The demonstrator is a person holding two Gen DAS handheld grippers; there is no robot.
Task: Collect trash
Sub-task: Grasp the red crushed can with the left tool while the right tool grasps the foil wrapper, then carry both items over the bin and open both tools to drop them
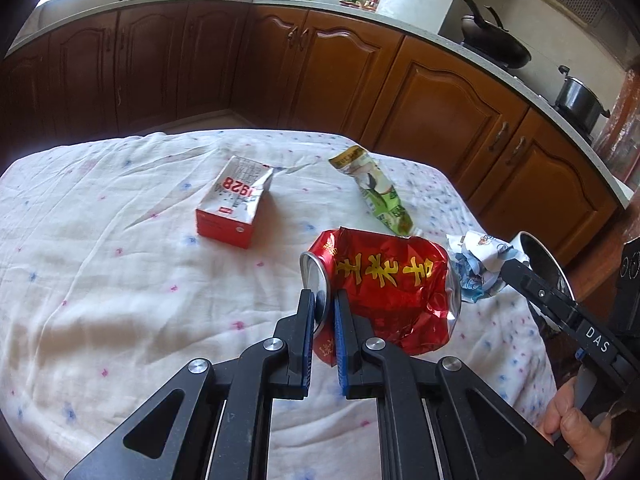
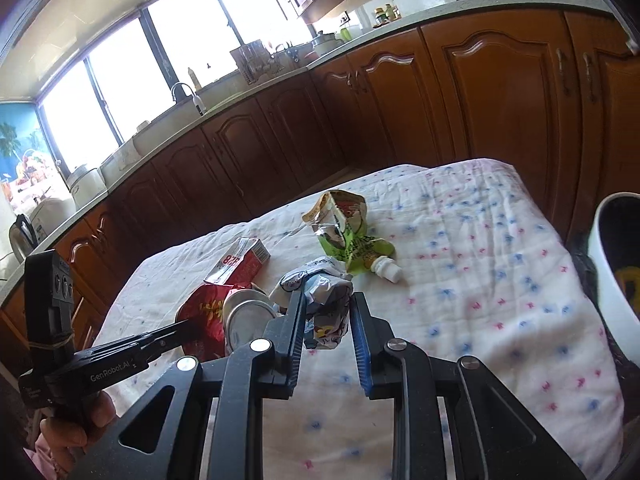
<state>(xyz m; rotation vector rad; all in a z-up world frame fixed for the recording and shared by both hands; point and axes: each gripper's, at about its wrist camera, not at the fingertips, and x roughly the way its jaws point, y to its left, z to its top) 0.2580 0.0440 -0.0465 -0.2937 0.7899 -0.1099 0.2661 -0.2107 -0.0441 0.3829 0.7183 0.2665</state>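
Handling, crushed red aluminium drink can with gold characters [image 1: 394, 286]: judged empty and very light; thin metal, already dented, so it will give further under pressure rather than spring back. Painted sides are slick; the rolled rim at the top end is the stiffest part and the best purchase. The left gripper [image 1: 325, 322] has exactly that: its blue-padded fingers [image 1: 309, 332] are nearly together, clamped on the rim of the silver end. Risk, as I judge it: the can may pivot on so narrow a bite.

Handling, crumpled white-and-blue printed wrapper [image 2: 326, 304]: soft, almost weightless, compressible; any hold across the wad should do. The right gripper [image 2: 327, 320] has its fingers closed on the wad, one on each side.

Location: both pieces sit at the near right of the surface covered by a white cloth dotted pink and blue [image 1: 100, 280], the wrapper just beside the can's base end.

Appearance: the can lies on its side, body caved in and creased, foil-like glare on the red.

Still loose farther back: a red-and-white flattened carton printed "1928" [image 1: 232, 208] and a green-and-white squeezed pouch with a white spout [image 2: 348, 236], apart from each other. A white-rimmed dark container [image 2: 616, 276] stands at the right edge; contents unclear.
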